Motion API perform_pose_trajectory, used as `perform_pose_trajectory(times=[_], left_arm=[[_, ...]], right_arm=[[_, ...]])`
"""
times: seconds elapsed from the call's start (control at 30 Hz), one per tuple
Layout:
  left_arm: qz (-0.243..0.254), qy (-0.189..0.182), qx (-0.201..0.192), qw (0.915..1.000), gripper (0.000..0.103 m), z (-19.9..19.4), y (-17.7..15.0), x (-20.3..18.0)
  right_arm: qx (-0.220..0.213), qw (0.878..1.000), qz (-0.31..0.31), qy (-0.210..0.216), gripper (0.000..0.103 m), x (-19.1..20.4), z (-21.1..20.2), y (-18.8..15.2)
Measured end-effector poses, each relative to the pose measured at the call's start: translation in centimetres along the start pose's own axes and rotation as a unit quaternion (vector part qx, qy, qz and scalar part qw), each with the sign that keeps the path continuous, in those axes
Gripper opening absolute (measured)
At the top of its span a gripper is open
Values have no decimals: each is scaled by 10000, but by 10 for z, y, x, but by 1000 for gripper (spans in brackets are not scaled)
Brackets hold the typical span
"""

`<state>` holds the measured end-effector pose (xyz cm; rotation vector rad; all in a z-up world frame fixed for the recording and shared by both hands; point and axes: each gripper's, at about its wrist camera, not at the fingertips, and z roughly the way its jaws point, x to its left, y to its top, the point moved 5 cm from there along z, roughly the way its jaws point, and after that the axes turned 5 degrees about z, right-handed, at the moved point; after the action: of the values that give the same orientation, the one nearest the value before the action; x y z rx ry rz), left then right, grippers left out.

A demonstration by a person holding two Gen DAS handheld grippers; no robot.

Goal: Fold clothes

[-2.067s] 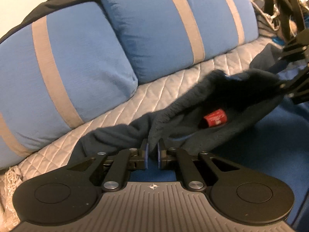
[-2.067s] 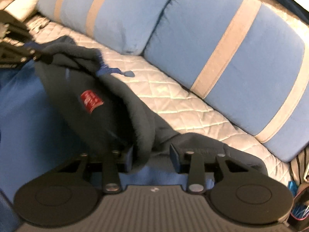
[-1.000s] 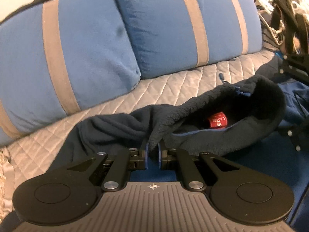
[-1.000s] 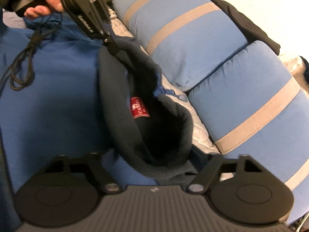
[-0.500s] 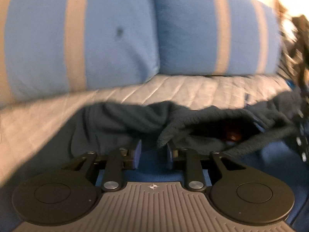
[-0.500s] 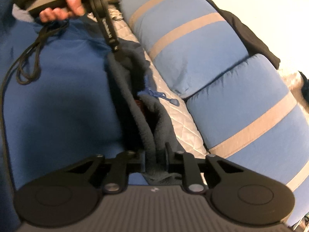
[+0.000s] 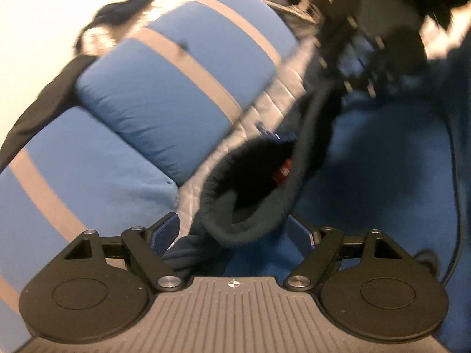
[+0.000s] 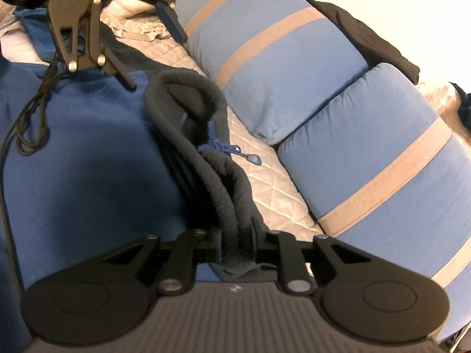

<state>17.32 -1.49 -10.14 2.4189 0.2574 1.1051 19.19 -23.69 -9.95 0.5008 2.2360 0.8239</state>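
Two blue cushions (image 8: 294,67) with grey stripes line the back of a quilted grey cover (image 8: 273,182), with a black cloth (image 8: 368,35) draped behind them. A dark navy fleece collar (image 8: 206,147) lies along a blue garment (image 8: 88,161), its blue zip pull (image 8: 232,148) resting on the quilt. The right gripper (image 8: 237,241) has its jaws clamped narrowly on the collar's near end. The left gripper (image 7: 235,235) has its jaws opening wide, with fleece (image 7: 250,206) between them but unpressed. A red label (image 7: 282,172) inside the collar is too blurred to read.

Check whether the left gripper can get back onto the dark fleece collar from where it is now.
Probably yes. The left gripper has its jaws opening, and the fleece collar lies loose between them with nothing over it. The right gripper pinches the same collar further along, well clear.
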Motion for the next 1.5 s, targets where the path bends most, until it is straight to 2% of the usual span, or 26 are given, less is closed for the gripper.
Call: perform_pose_trajectory(times=[0.17, 0.3, 0.4, 0.47, 0.53, 0.57, 0.63, 0.67, 0.77, 0.9, 1.0, 1.2, 1.4, 1.5], left_arm=[[185, -178, 207, 9995, 80, 21, -9, 2], [599, -327, 184, 9975, 80, 28, -8, 1], [814, -590, 174, 9948, 80, 29, -6, -3], [952, -853, 208, 9916, 74, 28, -5, -9], [1030, -991, 297, 9893, 51, 28, -2, -13], [1066, -1057, 344, 9881, 44, 28, -1, -15], [1002, -1103, 350, 9882, 22, 24, 4, -16], [966, -1123, 350, 9883, 20, 22, 6, -16], [980, -1011, 458, 9890, 16, 23, 7, -12], [708, -481, 548, 9948, 14, 34, 19, 5], [462, -85, 601, 9971, 14, 43, 28, 26], [330, 616, 746, 9948, 13, 69, 40, 63], [42, 777, 982, 9921, 14, 100, 42, 78], [-402, 606, 1116, 9911, 23, 105, 34, 74]], right_arm=[[-50, 10000, -54, 40, 18, 2, -8, -3], [-140, 9983, -564, 104, 18, 18, -15, -11], [-234, 9949, -970, 126, 18, 31, -19, -18], [-269, 9927, -1174, 97, 18, 35, -20, -21], [-275, 9912, -1289, 101, 18, 36, -19, -24], [-274, 9907, -1331, 104, 18, 36, -19, -24], [-254, 9906, -1335, 151, 18, 32, -17, -24], [-243, 9915, -1260, 197, 18, 28, -16, -23], [-203, 9943, -986, 345, 18, 15, -13, -18], [-171, 9982, -462, 354, 18, -12, -3, -6], [-157, 9996, -105, 200, 17, -34, 9, 4], [-116, 9987, 432, -253, 16, -81, 42, 27], [30, 9970, 586, -503, 16, -103, 75, 37], [171, 9965, 643, -508, 16, -101, 93, 34]])
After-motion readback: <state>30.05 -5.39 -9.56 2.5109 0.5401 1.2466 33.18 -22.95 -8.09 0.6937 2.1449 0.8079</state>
